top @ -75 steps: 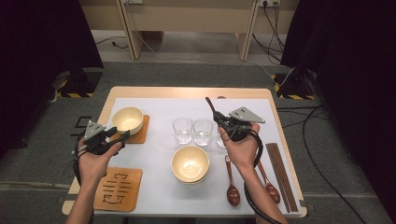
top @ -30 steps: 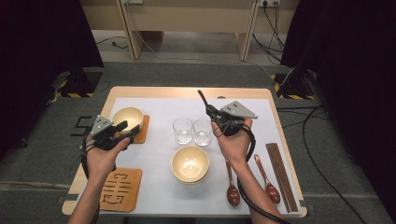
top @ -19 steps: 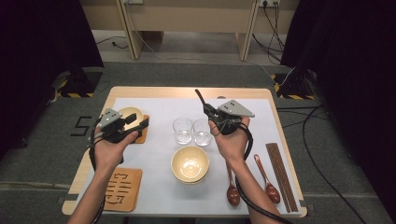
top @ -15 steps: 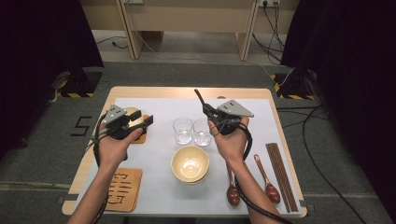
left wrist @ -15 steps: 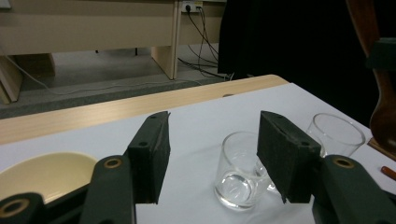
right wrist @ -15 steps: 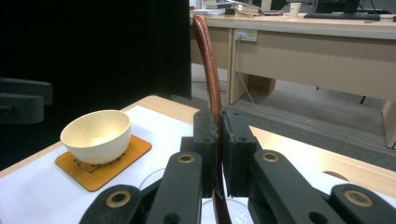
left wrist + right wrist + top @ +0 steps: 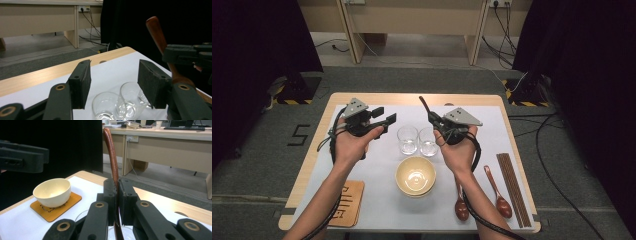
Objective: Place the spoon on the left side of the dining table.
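Note:
My right gripper (image 7: 435,120) is shut on a brown wooden spoon (image 7: 424,105), whose handle sticks up and away from the hand. In the right gripper view the jaws (image 7: 117,187) pinch that handle (image 7: 111,152) upright. My left gripper (image 7: 384,115) hovers open with nothing between its jaws, left of two clear glasses (image 7: 407,140) (image 7: 428,141). Seen from the left gripper (image 7: 113,72), the glasses (image 7: 107,107) (image 7: 130,96) stand below and beyond its pads, with the spoon handle (image 7: 156,32) at right. A cream bowl (image 7: 415,175) sits in front of the glasses.
A second cream bowl (image 7: 52,191) rests on an orange coaster (image 7: 56,206) at the table's left. Another coaster (image 7: 347,202) lies at the near left. Two wooden spoons (image 7: 461,207) (image 7: 497,192) and dark chopsticks (image 7: 512,190) lie at the near right.
My left gripper has risen and swung right, from beside the bowl on the coaster toward the glasses, its jaws still open. The right gripper has kept still with the spoon.

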Demonstrator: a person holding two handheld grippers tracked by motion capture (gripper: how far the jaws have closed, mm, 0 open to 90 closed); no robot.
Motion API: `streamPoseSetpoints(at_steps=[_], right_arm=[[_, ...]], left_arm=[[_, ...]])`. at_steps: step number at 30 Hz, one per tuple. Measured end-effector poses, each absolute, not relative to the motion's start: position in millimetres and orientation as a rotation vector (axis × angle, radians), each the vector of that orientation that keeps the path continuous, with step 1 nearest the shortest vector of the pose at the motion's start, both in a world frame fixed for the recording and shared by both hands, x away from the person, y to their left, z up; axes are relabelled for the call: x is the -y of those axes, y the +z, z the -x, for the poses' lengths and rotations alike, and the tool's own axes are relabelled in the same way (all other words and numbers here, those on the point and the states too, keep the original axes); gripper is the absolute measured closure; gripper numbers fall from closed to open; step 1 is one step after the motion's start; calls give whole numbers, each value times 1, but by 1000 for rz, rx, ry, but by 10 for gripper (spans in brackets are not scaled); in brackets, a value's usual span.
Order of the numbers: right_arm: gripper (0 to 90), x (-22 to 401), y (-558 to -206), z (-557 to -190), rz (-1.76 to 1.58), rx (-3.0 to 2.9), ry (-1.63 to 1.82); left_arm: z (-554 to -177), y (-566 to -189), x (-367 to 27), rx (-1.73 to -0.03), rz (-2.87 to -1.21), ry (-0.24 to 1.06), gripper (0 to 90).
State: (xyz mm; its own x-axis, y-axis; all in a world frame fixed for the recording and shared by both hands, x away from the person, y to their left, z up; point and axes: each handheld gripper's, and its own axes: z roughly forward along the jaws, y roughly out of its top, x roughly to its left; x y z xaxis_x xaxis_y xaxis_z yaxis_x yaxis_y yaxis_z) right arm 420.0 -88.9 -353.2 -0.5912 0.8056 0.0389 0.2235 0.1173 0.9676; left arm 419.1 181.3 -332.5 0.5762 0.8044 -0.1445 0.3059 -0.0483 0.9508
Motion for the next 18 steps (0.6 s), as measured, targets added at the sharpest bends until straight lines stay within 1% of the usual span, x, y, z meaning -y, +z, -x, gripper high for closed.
streamPoseSetpoints(at_steps=[5, 13, 18], right_arm=[[856, 89, -355, -420, -992, -1894, 1494], [856, 87, -357, -420, -995, -1902, 1491], [856, 86, -358, -420, -990, -1902, 1491]], left_arm=[[-426, -329, -168, -925, -1622, 442, 433], [-435, -325, -151, -903, -1642, 425, 435], [-444, -324, -139, -910, -1637, 391, 438]])
